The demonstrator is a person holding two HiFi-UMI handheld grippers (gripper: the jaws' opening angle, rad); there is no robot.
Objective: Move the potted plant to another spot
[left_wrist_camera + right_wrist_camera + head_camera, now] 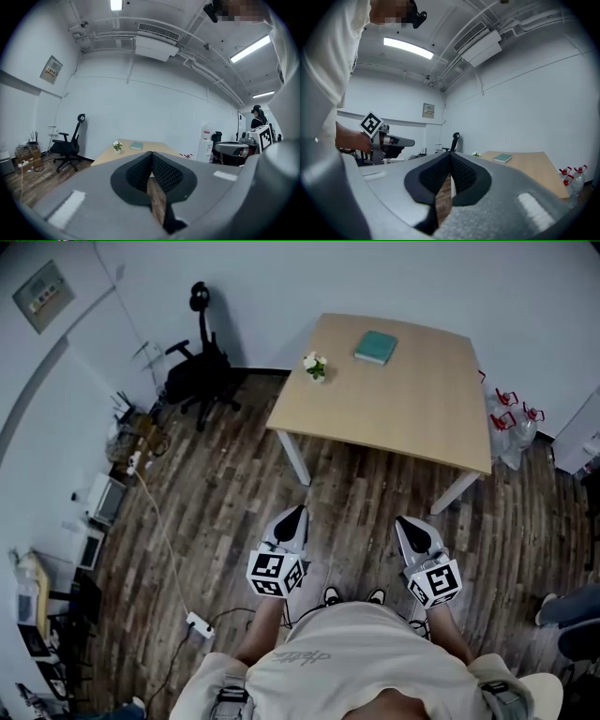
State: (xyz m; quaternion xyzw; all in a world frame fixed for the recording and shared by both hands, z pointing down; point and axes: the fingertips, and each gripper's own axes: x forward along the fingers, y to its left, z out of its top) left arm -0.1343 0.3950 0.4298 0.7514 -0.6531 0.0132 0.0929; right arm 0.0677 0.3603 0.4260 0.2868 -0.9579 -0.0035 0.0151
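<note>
While our left gripper (299, 510) and right gripper (402, 520) hang closed, empty, we judge the potted plant (316, 366) on the table (403, 413) light, fragile: grip its pot.

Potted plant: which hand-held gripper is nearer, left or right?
Left. The left hand-held gripper is nearly in line with the potted plant, well short of it; the right hand-held gripper is as far back but offset to the plant's right.
</note>
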